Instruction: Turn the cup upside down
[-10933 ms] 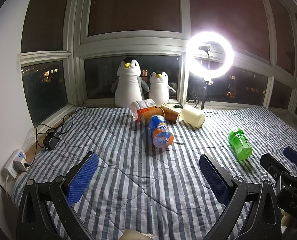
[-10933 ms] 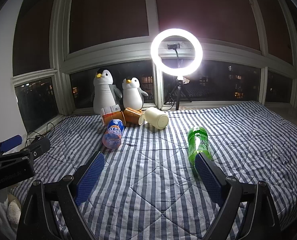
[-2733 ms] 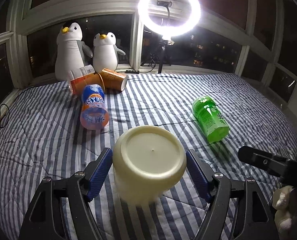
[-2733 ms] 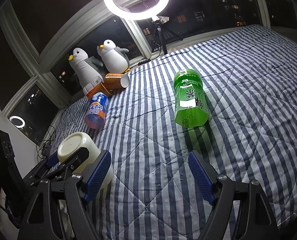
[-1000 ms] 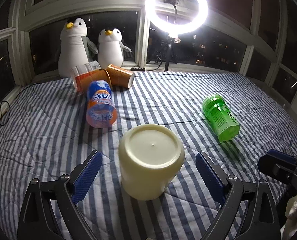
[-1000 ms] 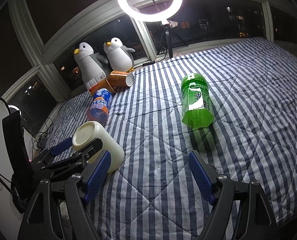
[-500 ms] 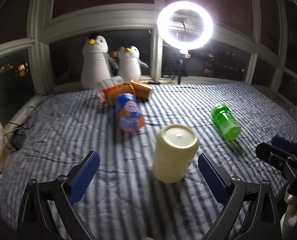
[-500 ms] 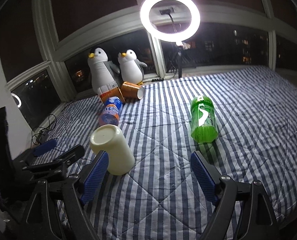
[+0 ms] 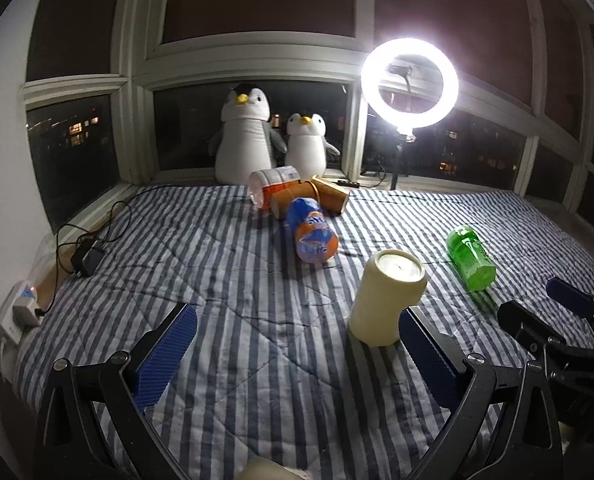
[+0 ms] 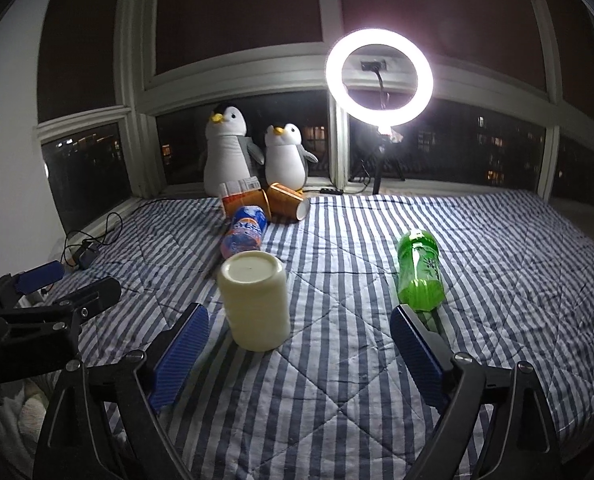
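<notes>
An orange soda bottle (image 9: 312, 232) and a green bottle (image 9: 469, 258) lie on the striped quilt (image 9: 237, 280) near the cream cup (image 9: 387, 298). The cup stands base-up, axis vertical, on the quilt. Left gripper (image 9: 297, 356) and right gripper (image 10: 297, 354) both hold nothing, jaws spread.

Home bedroom at night: striped quilted bed (image 9: 233, 264) beneath bay windows (image 9: 249, 128), with plush penguins (image 9: 246, 136) at its far edge.

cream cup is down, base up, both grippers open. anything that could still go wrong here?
1. The cup stands base up on a soft striped quilt, so a nudge may tip it.
2. In the left wrist view, the left gripper has its right finger close beside the cup; a sideways pull-back might clip it.
3. If it topples, it could roll toward the orange bottle.
</notes>
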### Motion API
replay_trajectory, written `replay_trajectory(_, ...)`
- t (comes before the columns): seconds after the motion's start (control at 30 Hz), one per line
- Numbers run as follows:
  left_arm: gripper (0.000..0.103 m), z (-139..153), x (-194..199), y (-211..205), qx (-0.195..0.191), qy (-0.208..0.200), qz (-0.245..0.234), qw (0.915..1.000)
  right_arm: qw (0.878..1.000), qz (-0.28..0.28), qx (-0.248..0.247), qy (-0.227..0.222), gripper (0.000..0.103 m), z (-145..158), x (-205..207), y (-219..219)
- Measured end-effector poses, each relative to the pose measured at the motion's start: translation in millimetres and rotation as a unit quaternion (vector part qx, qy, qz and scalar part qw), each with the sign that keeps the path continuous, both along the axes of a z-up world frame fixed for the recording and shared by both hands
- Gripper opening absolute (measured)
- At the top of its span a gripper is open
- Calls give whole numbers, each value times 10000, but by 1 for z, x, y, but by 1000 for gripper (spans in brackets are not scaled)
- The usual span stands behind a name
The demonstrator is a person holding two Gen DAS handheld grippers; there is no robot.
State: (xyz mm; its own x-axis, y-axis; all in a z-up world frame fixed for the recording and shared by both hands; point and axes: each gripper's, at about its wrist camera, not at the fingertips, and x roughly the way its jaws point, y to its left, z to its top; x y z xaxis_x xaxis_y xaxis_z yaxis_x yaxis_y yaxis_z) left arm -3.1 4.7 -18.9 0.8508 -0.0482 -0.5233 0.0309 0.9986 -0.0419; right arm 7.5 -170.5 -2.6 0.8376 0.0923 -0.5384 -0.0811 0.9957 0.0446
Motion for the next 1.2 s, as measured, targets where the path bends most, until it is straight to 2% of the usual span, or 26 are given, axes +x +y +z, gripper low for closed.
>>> replay_trajectory(0.27,102,0,-10,8,28,-44,183,9998,9997,84,-172,-143,92,2,-8,15)
replay_trajectory(1.2,102,9,-15,-10,57,-117,-2,9999,9996,-102,-65,-240,93,6,-16,0)
